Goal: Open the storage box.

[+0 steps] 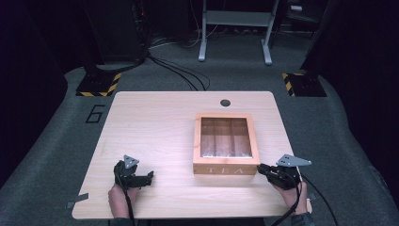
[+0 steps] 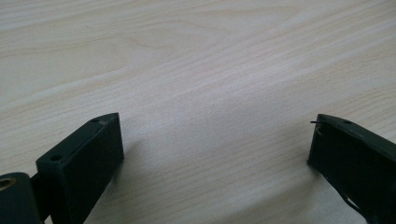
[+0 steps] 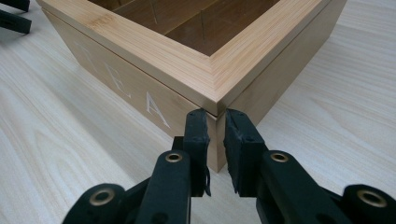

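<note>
A wooden tea box (image 1: 226, 170) with a clear window lid and "TEA" on its front stands right of the table's middle. My right gripper (image 1: 260, 168) lies at its front right corner. In the right gripper view the box corner (image 3: 215, 88) rises just ahead of the right gripper (image 3: 217, 119), whose jaws stand almost together with a thin slit and nothing between the pads. My left gripper (image 1: 151, 177) rests on the table at the front left, well apart from the box. Its jaws (image 2: 215, 126) are spread wide over bare wood.
The light wooden table (image 1: 155, 122) has a round cable hole (image 1: 225, 102) at its far edge. Grey floor, black cables and a metal stand (image 1: 235, 28) lie beyond it. Cables trail from both grippers off the front edge.
</note>
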The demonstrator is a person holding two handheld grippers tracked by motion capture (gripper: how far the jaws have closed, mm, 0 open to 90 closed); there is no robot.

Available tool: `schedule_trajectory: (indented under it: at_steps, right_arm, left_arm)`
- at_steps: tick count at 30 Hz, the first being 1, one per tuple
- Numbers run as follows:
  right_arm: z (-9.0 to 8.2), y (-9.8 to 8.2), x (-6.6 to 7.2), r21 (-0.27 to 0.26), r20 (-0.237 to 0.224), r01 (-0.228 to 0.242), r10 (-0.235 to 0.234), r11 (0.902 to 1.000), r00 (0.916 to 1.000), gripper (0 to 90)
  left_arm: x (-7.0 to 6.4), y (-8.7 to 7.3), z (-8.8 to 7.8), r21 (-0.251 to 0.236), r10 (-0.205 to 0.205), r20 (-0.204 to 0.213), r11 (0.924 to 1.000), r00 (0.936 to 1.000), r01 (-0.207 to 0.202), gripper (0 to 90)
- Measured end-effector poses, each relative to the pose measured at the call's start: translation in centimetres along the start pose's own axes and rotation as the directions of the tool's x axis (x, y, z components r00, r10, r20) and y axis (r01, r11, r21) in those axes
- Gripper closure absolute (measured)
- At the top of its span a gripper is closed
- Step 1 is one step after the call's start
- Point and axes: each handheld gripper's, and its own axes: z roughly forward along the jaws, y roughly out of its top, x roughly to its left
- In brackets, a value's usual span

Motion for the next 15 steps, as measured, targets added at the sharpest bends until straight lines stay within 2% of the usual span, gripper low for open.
schedule_trajectory:
  at_steps: [5, 8, 15]
  right_arm:
    - [-0.07, -0.37, -0.11, -0.028, -0.006, -0.009, 0.009, 0.9996, 0.9999, 82.4]
    - [-0.11, -0.32, -0.13, -0.024, -0.007, -0.004, 0.004, 0.9997, 1.0, 82.3]
    - [-0.23, -0.36, -0.29, -0.068, -0.033, -0.031, 0.029, 0.9972, 0.999, 83.0]
  left_arm:
    - [0.0, 0.0, 0.0, 0.0, 0.0, 0.0, 1.0, 1.0, 0.0, 2.9]
    - [0.0, 0.0, 0.0, 0.0, 0.0, 0.0, 1.0, 1.0, 0.0, 2.9]
    - [0.0, 0.0, 0.0, 0.0, 0.0, 0.0, 1.0, 1.0, 0.0, 2.9]
